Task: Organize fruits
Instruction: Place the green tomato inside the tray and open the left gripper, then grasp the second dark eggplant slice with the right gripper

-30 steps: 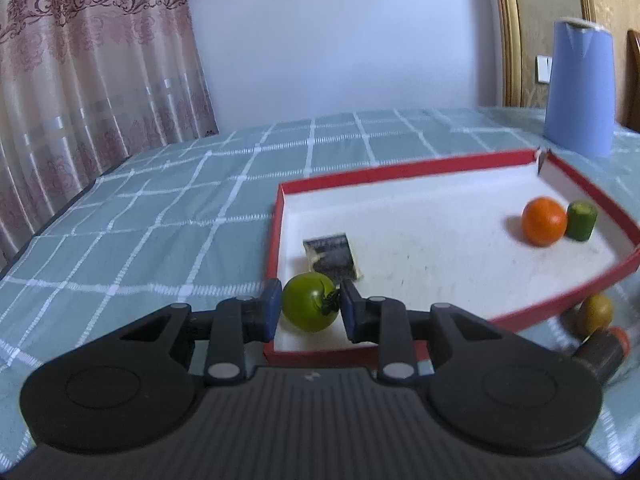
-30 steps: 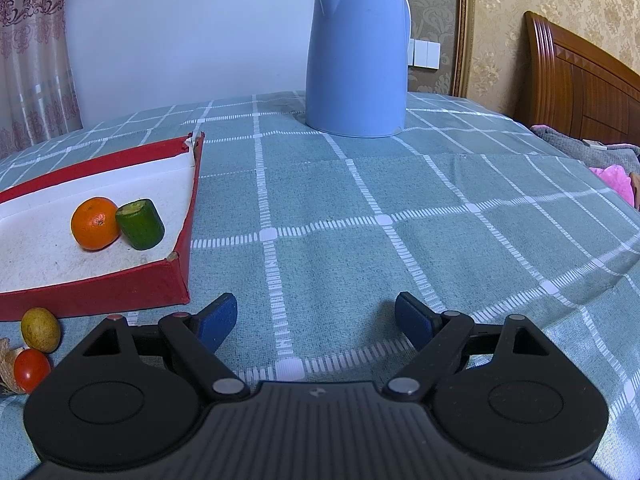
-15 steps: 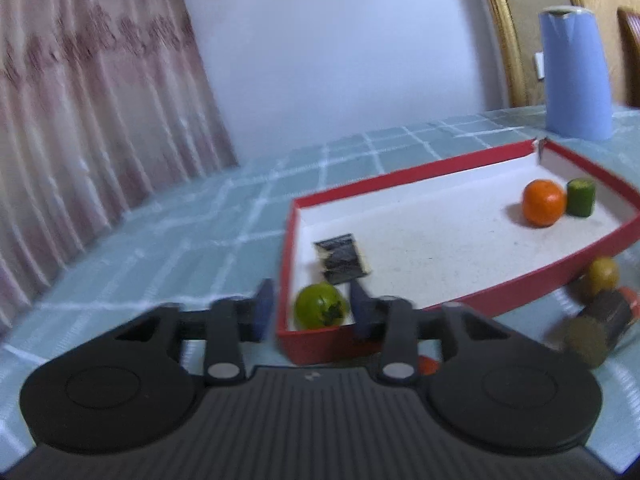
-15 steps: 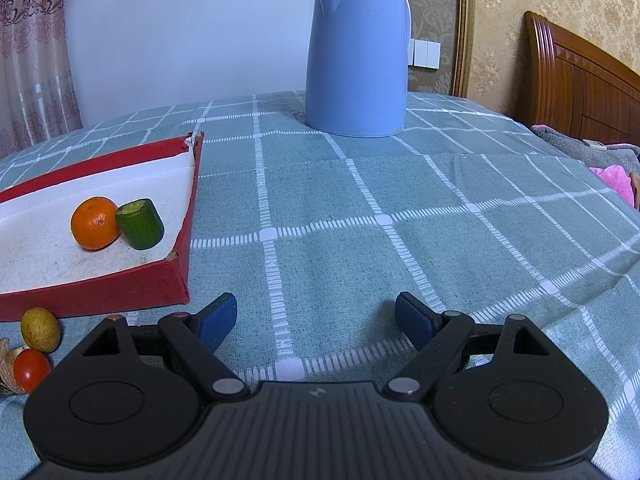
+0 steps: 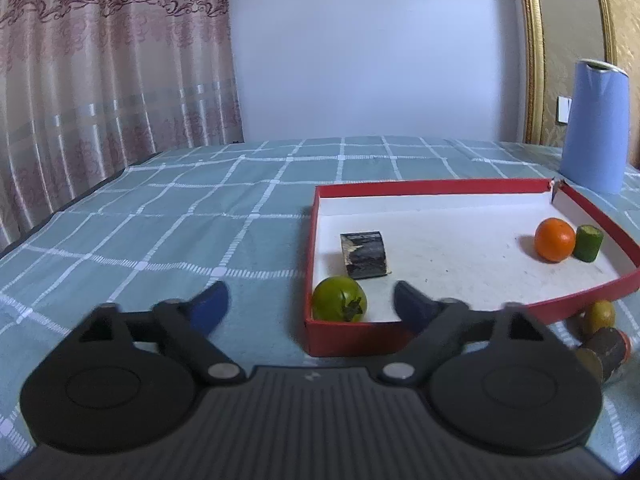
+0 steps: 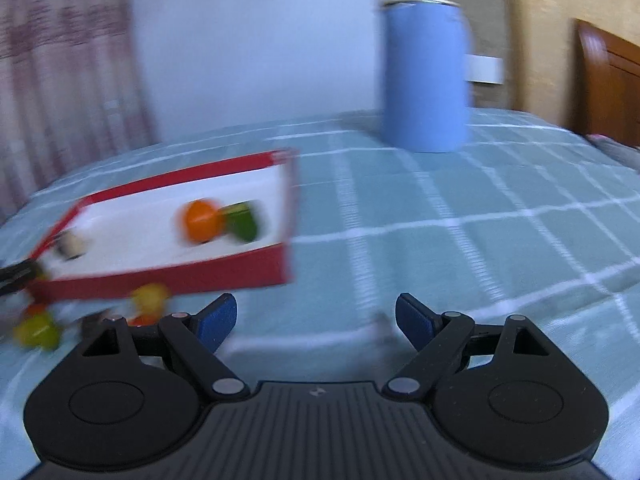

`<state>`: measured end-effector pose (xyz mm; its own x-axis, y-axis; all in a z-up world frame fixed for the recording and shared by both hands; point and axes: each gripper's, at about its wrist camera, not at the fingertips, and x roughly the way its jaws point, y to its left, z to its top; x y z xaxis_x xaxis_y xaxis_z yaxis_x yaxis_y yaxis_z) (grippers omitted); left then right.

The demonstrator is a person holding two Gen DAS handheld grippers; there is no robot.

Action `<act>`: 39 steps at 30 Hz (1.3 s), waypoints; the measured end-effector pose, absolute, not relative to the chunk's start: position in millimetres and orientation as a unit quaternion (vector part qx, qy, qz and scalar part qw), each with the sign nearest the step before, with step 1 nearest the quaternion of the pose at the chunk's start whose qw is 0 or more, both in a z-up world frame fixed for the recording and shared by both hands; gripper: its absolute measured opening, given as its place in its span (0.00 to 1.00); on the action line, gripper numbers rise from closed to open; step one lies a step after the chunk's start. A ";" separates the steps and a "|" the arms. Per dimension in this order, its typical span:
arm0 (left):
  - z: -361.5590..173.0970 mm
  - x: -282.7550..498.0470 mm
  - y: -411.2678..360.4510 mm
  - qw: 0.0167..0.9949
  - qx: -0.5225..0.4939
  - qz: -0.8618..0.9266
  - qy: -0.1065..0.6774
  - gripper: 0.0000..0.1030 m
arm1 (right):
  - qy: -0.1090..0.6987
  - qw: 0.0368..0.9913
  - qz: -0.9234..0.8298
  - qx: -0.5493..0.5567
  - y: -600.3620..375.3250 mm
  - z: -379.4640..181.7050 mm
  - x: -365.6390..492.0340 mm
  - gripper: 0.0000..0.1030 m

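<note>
Three pieces already lie in the red tray (image 5: 432, 186): a green tomato (image 5: 339, 299) in the near left corner, and an orange (image 5: 555, 239) touching a green cucumber piece (image 5: 587, 242) at the far right. The left tool (image 5: 308, 300) is released, jaws spread wide with nothing between them, standing over the near corner of the tray with the tomato just ahead. The right tool (image 6: 316, 316) is likewise released and empty.

Judging by what is left, the step in hand is fetching the loose fruit on the desk (image 5: 168, 216) outside the tray's near wall. A yellowish fruit (image 5: 598, 315) sits just beside that wall, with a dark, red-tipped item (image 5: 606, 350) near it. The right wrist view is badly blurred, so the count there is uncertain, perhaps three or four small pieces.

To do it well, take the yellowish fruit (image 6: 150, 300) with the right tool, which is nearer. Come in low with the jaws astride it, close gently so it does not squirt sideways, and lift clear of the wall before crossing. Set it on the bare white floor of the tray, apart from the others.
</note>
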<state>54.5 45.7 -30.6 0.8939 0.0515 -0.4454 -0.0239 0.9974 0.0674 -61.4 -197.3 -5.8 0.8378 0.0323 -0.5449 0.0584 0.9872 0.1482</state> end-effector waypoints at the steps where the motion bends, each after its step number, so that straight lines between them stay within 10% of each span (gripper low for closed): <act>1: -30.3 54.1 46.6 0.973 0.028 0.020 0.230 0.91 | 0.278 0.958 0.012 0.074 -190.3 -2.7 -67.1 0.84; 11: -30.4 54.6 48.1 0.972 0.026 0.021 0.232 0.93 | 0.263 0.959 0.109 0.002 -120.0 4.9 -65.1 0.84; 30: -29.8 55.0 48.7 0.972 0.025 0.022 0.232 0.95 | 0.253 0.954 0.097 -0.129 -70.1 -10.7 -62.4 0.33; 39: -30.5 55.0 49.4 0.972 0.025 0.021 0.232 0.96 | 0.215 0.965 0.091 -0.123 -77.8 4.2 -68.0 0.31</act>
